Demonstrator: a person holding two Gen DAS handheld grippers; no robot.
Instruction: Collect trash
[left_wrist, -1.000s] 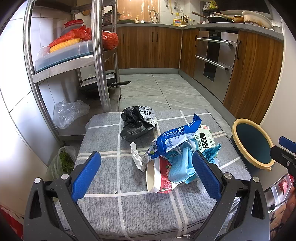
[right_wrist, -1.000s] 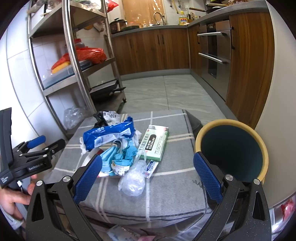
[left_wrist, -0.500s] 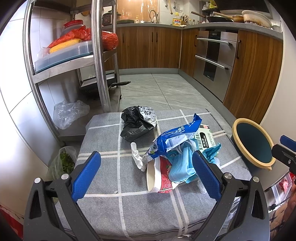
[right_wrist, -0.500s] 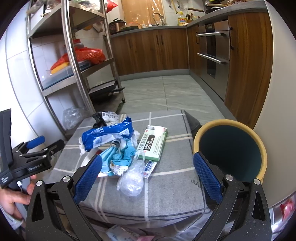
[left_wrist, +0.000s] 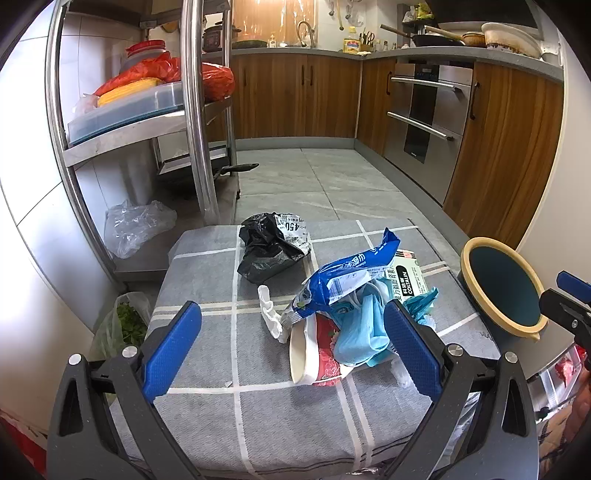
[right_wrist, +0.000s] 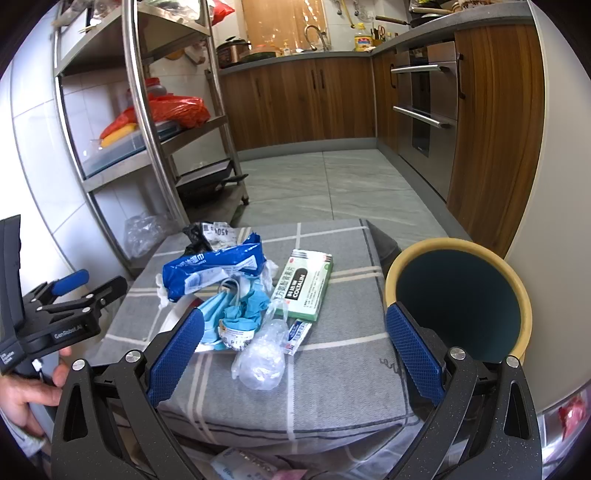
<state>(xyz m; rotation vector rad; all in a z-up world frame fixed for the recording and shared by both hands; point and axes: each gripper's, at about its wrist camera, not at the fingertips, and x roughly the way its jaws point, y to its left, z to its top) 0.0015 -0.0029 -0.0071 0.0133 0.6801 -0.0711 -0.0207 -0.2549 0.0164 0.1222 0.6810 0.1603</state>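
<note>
Kitchen table under grey checked cloth: my 2 grippers, left and right, hover released, fingers spread, grasping nothing. Beyond them the trash lies heaped mid-table; the bin stands just right.

Crumpled wrappers and packets heaped beside open yellow-rimmed bin

Between the blue-padded black jaws lies a grey cloth-covered table crossed by white grid lines. Ahead of them sit a crumpled black plastic bag, a blue-and-white foil wrapper, a pale blue face mask and a red-flowered white paper cup. A green-and-white medicine box carries black lettering. Right of the jaws stands a dark teal bin with a yellow rim.
</note>
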